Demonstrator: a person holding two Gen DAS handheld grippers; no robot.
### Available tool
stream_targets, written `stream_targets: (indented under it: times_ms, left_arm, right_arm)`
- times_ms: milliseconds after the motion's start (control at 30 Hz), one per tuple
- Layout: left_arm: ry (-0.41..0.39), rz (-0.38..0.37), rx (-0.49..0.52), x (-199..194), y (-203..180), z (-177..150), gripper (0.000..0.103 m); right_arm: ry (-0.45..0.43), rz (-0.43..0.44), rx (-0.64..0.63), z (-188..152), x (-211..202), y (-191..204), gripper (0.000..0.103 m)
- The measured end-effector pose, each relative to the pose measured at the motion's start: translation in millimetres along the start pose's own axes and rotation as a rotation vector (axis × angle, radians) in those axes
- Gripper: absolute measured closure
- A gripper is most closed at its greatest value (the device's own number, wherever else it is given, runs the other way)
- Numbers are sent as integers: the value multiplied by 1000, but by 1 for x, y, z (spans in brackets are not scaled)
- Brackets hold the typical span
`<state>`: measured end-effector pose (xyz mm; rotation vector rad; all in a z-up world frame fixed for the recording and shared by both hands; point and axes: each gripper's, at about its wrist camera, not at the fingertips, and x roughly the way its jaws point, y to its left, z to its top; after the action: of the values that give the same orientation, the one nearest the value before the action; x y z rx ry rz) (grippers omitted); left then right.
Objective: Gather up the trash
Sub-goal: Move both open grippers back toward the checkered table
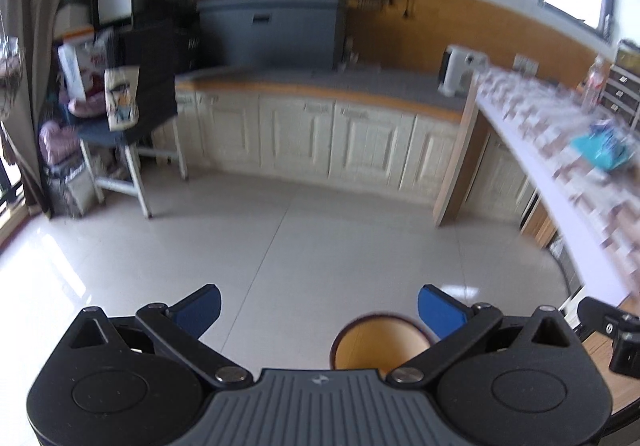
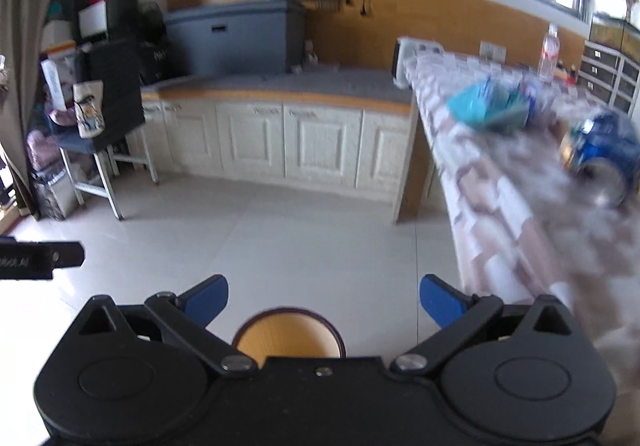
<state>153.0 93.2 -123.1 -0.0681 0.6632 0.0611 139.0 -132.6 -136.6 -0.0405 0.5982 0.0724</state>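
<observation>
A blue crushed can (image 2: 604, 158) lies on its side on the patterned table (image 2: 520, 206), its round silver end facing the camera, with a teal wrapper (image 2: 486, 108) farther along the table and a clear bottle (image 2: 549, 52) beyond that; any print on them is too blurred to read. Below the table's near edge, on the tiled floor (image 2: 300, 230), stands an orange-lined bin (image 2: 288, 334) with its open mouth up. The left gripper (image 1: 320, 308) and right gripper (image 2: 324, 300) hang over that floor beside the table, both spread wide and empty.
</observation>
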Motion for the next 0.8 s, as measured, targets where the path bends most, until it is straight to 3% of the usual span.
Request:
stream_targets:
  times_ms: [233,533,800]
  left_arm:
    - [-117,-35,30,-44,-26,19,0]
    - [-214,-117,89,-76,-69,31,0]
    - [-253,-294,192,-75,-132,39,0]
  right_arm:
    - [-117,-18,-13,17,-53,-17,0]
    - [-227,-95,40,26,-102,-62,0]
    - [-280,-242,100,18,-127,-131,0]
